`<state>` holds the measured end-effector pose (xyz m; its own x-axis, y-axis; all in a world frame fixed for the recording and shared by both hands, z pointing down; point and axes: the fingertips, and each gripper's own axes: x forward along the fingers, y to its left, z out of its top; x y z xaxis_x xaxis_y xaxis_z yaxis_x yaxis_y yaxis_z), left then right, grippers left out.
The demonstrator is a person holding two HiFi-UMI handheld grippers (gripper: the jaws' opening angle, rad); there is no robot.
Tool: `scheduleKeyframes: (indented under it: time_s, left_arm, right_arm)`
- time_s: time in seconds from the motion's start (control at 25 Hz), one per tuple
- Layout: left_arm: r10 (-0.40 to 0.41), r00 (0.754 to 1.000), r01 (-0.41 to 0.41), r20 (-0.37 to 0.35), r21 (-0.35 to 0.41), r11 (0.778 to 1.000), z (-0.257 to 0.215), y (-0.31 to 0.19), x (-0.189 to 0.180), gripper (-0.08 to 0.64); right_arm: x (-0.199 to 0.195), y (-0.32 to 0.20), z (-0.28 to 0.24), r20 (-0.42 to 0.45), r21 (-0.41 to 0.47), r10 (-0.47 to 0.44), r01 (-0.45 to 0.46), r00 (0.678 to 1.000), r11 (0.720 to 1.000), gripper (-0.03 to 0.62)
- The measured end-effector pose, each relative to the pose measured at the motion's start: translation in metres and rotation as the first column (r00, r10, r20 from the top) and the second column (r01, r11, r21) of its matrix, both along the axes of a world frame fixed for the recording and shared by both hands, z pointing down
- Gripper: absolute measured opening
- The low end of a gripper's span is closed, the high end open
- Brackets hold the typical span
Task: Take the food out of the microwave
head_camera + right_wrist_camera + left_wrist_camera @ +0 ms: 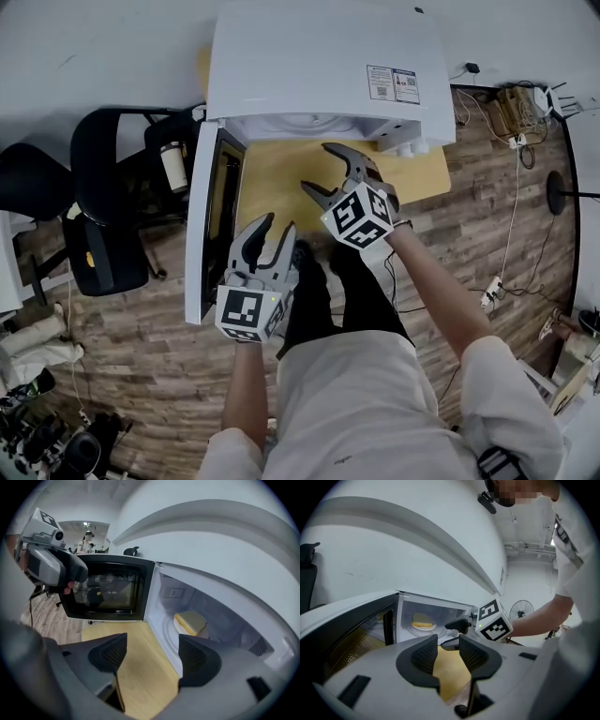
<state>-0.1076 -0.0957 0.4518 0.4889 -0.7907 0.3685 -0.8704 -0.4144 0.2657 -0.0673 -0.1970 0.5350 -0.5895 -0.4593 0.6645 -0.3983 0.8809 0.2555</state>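
Right gripper view, microwave (174, 592) door ajar, food (190, 620) inside, right gripper (152, 656) fingers (110, 654) apart

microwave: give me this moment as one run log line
door: open | food: inside microwave, untouched | left gripper: open, empty | right gripper: open, empty, in front of microwave

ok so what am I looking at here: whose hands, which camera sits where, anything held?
No robot: a person holds a grey two-jaw hand-held gripper in each hand. The head view looks down from the person's head, showing the left hand-held gripper and right hand-held gripper. The other two pictures come from cameras riding on each gripper, looking along its jaws. On the light wooden tabletop stands a white microwave, its dark-windowed door swung open. Inside, a pale yellow slab of food lies on a white plate. Both grippers are open and hold nothing.
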Motion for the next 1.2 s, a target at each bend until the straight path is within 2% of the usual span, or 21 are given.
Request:
scheduleKeyframes:
  time_s: [0.56,0.96,1.2]
  left_arm:
    - [0.009,1.000,-0.009,0.011,-0.018,1.000,0.023,-0.006,-0.007,0.121]
    - [0.002,1.000,-0.002,0.010,-0.016,1.000,0.032,-0.008,-0.014,0.121]
    - [0.013,1.000,-0.013,0.016,-0.011,1.000,0.033,-0.010,-0.012,0.121]
  right_arm:
    - [-0.008,-0.051,0.048,-0.169,0.055,-0.027,0.037,0.985,0.998,0.396]
    - [-0.022,-0.075,0.061,-0.231,0.085,-0.063,0.084,0.971,0.993,0.421]
    - [-0.027,-0.086,0.072,-0.254,0.069,-0.093,0.114,0.963,0.991,0.453]
